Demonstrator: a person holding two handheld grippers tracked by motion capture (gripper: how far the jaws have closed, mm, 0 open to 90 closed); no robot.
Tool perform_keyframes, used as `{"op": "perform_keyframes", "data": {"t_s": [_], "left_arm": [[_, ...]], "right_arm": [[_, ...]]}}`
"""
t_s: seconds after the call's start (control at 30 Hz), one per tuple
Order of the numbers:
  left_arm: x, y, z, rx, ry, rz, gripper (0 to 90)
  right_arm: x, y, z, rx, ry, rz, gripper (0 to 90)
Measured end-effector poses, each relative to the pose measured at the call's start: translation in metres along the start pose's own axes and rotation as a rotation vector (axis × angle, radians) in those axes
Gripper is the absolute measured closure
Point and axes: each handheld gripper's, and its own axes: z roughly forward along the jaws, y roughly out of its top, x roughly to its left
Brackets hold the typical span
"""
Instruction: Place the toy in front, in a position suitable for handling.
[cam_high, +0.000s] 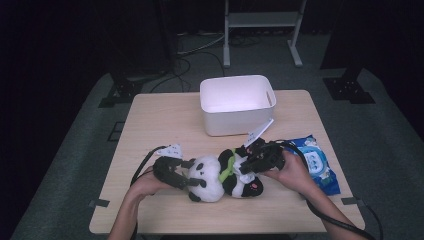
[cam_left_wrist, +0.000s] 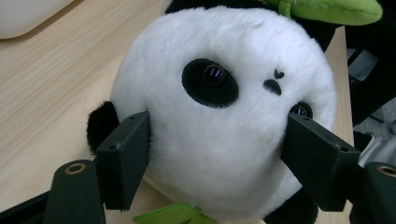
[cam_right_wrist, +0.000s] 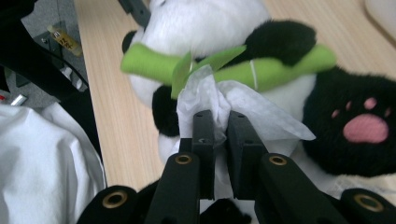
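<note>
On the wooden counter (cam_high: 150, 125) lies a soft, light panda toy (cam_left_wrist: 219, 116). The left gripper (cam_left_wrist: 215, 158) squeezes its squashy head; the right gripper (cam_right_wrist: 220, 140) pinches a thin, floppy wipe (cam_right_wrist: 252, 109).

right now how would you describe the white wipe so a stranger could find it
On the wooden table, in front of the white bin, lies a plush panda. The wipe is the thin crumpled white sheet pinched in the right tongs against its belly, under the green bamboo.
</note>
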Motion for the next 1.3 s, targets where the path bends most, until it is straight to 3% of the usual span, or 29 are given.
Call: {"op": "perform_keyframes", "data": {"t_s": [0.23, 0.5, 0.63, 0.73, 1.03, 1.17, 1.2, 1.3], "left_arm": [[0.0, 0.0, 0.0, 0.001, 0.001, 0.008, 25.2], [0.0, 0.0, 0.0, 0.001, -0.001, 0.01, 25.4], [0.0, -0.001, 0.0, -0.001, -0.001, 0.005, 25.4], [0.0, 0.0, 0.0, -0.002, 0.001, 0.008, 25.4], [-0.001, 0.001, 0.0, 0.004, 0.006, 0.013, 25.3], [-0.001, 0.0, 0.0, 0.003, 0.005, 0.014, 25.4], [-0.001, 0.0, 0.0, 0.001, 0.006, 0.011, 25.4], [-0.001, 0.0, 0.0, 0.004, 0.006, 0.013, 25.4]], "right_arm": [[-0.001, -0.011, -0.009, -0.008, -0.039, 0.011, 82.0], [-0.013, -0.003, -0.024, -0.065, -0.158, 0.027, 81.9], [-0.021, -0.003, -0.018, -0.049, -0.139, 0.052, 82.0], [-0.021, -0.013, -0.009, -0.02, -0.11, 0.061, 81.9], [-0.025, -0.041, -0.009, 0.007, -0.082, 0.111, 81.7], [-0.025, -0.04, -0.016, -0.02, -0.091, 0.104, 81.7], [-0.024, -0.033, -0.023, -0.053, -0.104, 0.091, 81.7], [-0.023, -0.023, -0.028, -0.078, -0.114, 0.077, 81.6]]}}
